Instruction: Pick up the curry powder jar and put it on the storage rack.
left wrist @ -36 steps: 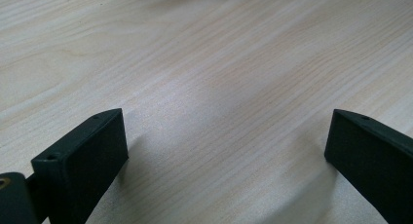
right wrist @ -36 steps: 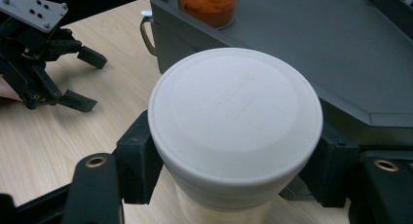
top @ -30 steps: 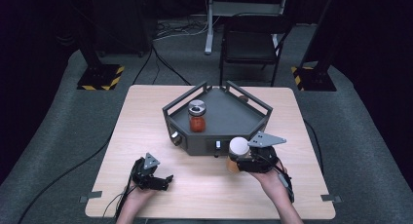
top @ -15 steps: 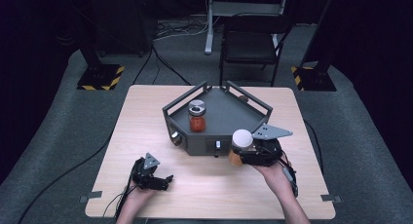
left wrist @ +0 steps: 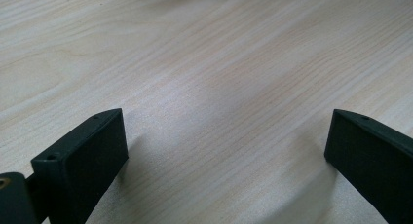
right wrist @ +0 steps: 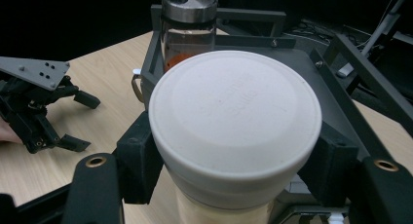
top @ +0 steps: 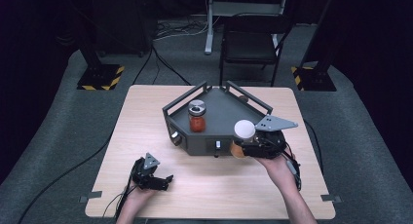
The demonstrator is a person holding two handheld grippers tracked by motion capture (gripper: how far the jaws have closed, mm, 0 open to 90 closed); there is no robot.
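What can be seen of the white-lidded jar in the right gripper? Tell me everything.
The jar has a broad, round, matte white lid, plastic by its look, with faint raised lettering too soft to read. Below the lid the body looks orange-tan. It stands upright, clamped just under the lid between the two black jaws of the right gripper, and is held at the front right edge of the dark tray, apart from the red-filled jar inside.

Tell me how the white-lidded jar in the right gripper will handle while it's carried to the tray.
The white-lidded jar looks rigid, so it probably won't deform. The right gripper clamps it just under the lid, which should resist slipping. Its round body would likely roll if laid down on the table.
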